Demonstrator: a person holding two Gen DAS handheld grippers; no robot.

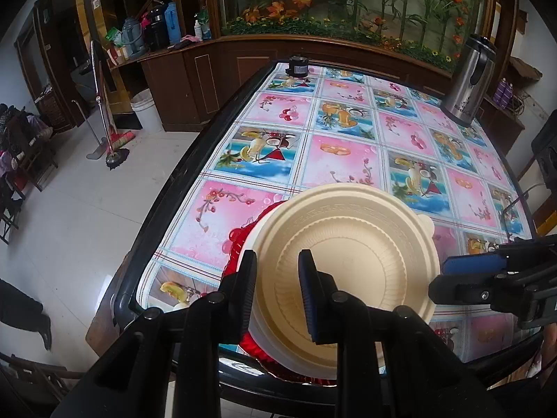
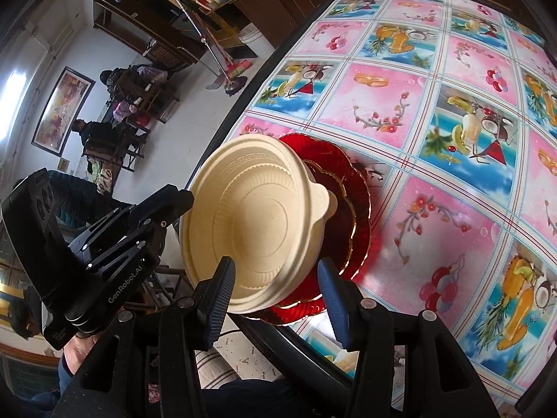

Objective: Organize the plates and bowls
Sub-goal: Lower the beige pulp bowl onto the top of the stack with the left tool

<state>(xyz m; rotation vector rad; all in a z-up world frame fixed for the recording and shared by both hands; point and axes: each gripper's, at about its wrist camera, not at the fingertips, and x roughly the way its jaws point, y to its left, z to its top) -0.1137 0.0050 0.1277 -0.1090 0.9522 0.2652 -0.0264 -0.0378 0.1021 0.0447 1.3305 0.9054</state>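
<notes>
The left gripper clamps the near rim of the empty cream plastic bowl, low centre of frame. The bowl is above a red scalloped glass plate on the fruit-print tablecloth. The right gripper has its fingers apart, straddling the bowl's edge without pressing.

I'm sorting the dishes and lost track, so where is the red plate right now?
The red plate lies at the near edge of the table, directly under the cream bowl. In the left wrist view only its red rim peeks out on the bowl's left.
</notes>
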